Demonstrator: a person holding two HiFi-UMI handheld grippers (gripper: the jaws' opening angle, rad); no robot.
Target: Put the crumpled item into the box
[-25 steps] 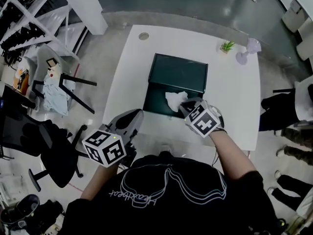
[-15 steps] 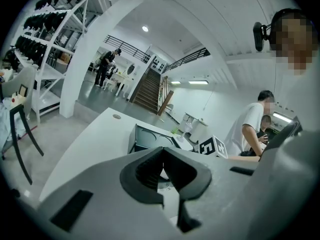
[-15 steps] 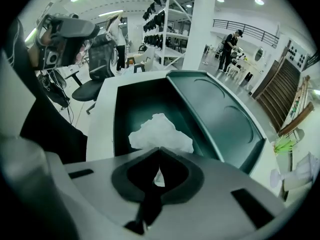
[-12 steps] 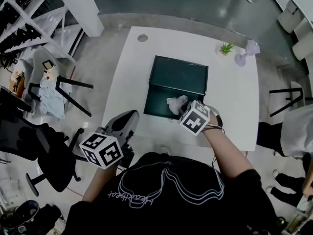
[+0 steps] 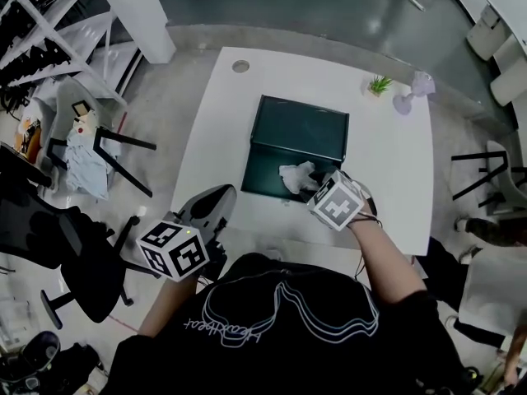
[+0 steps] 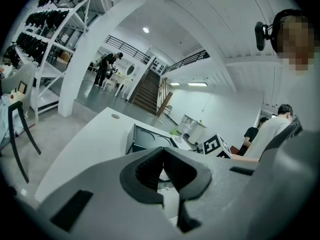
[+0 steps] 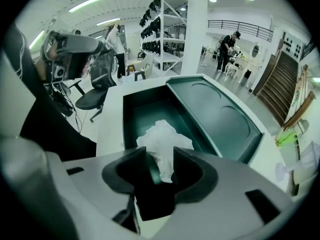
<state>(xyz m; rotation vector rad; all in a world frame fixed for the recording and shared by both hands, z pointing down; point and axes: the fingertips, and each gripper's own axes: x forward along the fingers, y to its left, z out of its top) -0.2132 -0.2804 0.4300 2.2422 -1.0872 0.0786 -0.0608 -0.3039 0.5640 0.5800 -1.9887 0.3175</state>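
Near done: crumpled item (image 5: pixel 296 175) lies in the open box (image 5: pixel 259 171) on the counter (image 5: pixel 387 155); right gripper (image 7: pixel 160 154) jaws just opened, paper loose between them, only needs to back out; left gripper (image 6: pixel 162 154) closed, empty.

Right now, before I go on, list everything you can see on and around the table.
table: one, white, centre
box: one, dark green, mid-table, lid open
paper: one, white, crumpled, in the box's near side
plant: one, green, table's far right
lilac thing: one, beside the plant, too small to tell
chairs: two, black and grey, floor at left
shelves: one rack, white, far left
bystanders: several, in the hall behind
left gripper: grey, jaws together, empty, at the table's near left corner
right gripper: grey, over the box, jaws just opened, paper between them unpinched
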